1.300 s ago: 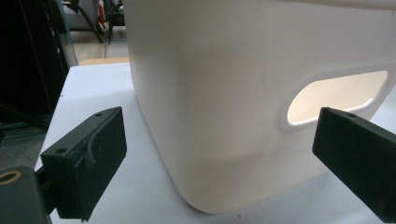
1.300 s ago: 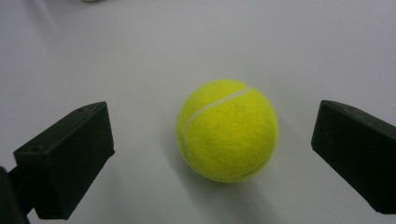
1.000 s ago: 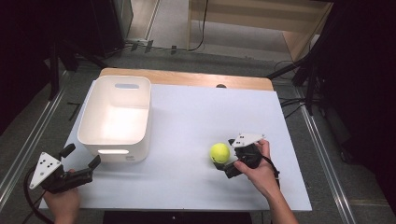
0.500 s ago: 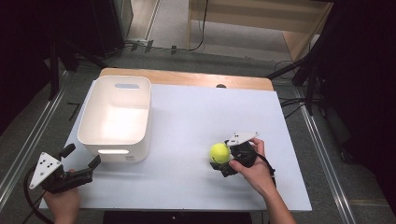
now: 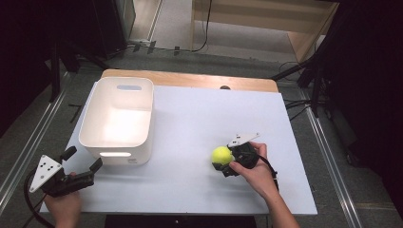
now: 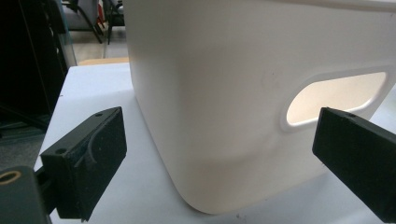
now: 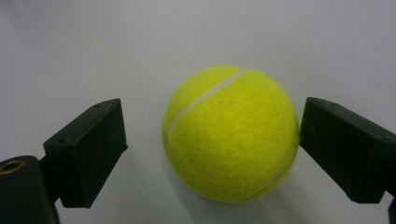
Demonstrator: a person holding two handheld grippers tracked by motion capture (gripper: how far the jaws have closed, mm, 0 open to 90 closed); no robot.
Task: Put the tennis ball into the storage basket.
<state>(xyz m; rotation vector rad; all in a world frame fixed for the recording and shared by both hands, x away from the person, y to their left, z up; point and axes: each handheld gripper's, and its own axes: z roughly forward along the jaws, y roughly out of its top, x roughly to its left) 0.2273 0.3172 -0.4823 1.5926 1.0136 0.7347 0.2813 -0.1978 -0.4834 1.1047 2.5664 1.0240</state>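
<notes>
Black pads of the right claw (image 7: 210,154) stand either side of the yellow-green tennis ball (image 7: 231,133) in the right gripper view: the jaws have just been closing, and the pad at 3 o'clock is at the felt or nearly so, while a clear gap remains at 9 o'clock, so the ball is bracketed but not yet pinched. From above, the ball (image 5: 222,155) sits on the white bench (image 5: 190,123) at about 4 o'clock from the bench's middle, with the right claw (image 5: 223,165) reaching it from the person's side, where a second ago it lay slightly off the ball. That narrowing suggests the grasp is in hand; a lift probably has to wait until both pads bear. Nearer the front edge at 8 o'clock, the left claw (image 5: 84,159) rests spread wide and holds nothing, pointing at the near corner of the white plastic bin (image 6: 243,93). Farther back, the bin (image 5: 119,118) occupies the bench at 10 o'clock, well apart from the ball, a likely place for it.
</notes>
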